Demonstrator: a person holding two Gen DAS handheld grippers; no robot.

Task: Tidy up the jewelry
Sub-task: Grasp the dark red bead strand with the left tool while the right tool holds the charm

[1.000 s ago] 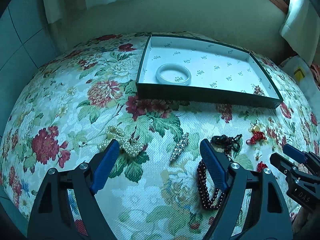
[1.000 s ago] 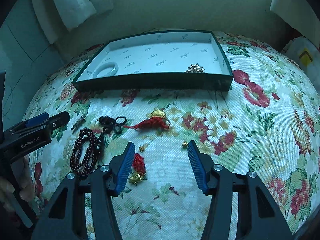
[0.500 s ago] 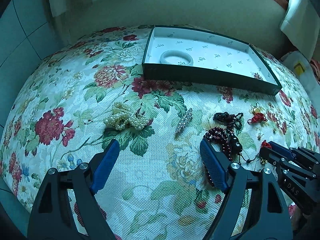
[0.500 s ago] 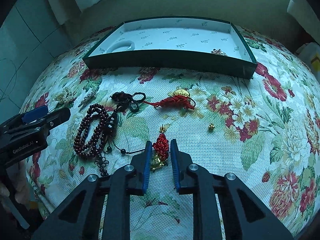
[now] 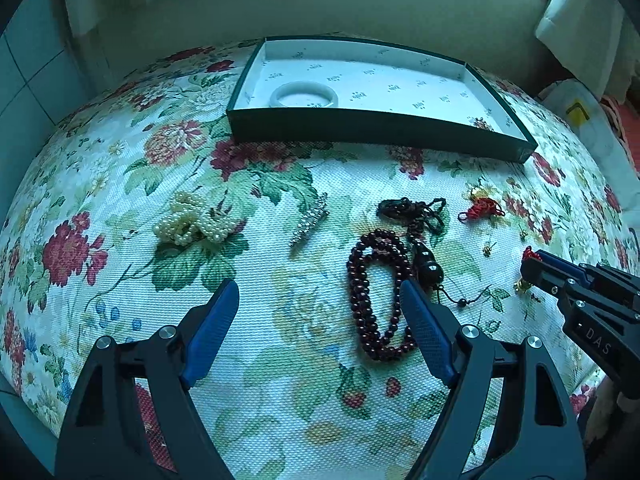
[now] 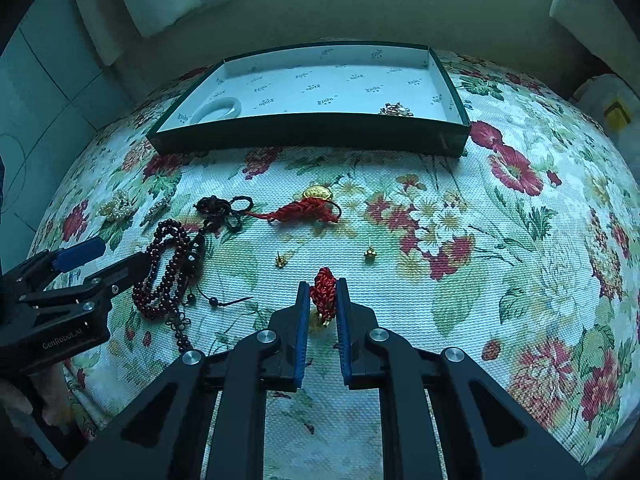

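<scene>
Floral cloth covers the worktop (image 6: 500, 240), green tray (image 6: 312, 132) at the back holding a white bangle (image 5: 304, 95) and a brooch (image 6: 396, 110). Right tongs (image 6: 323, 294) are clamped on a red knot charm (image 6: 324, 290), low over the cloth. Left tongs (image 5: 316, 312) hang wide apart, gripping nothing, above the dark beads (image 5: 376, 292). Pearls (image 5: 192, 220) lie off left, a second red charm (image 6: 308, 210) nearer the tray.

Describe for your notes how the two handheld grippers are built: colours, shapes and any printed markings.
Both grippers, left and right, are matte black angular frames with triangular cut-outs, silver round pivot bolts and blue ribbed pads on the fingers. The left's body reads "GenRobot.AI"; the right's shows "DAS". No cables or sleeves are visible.
</scene>
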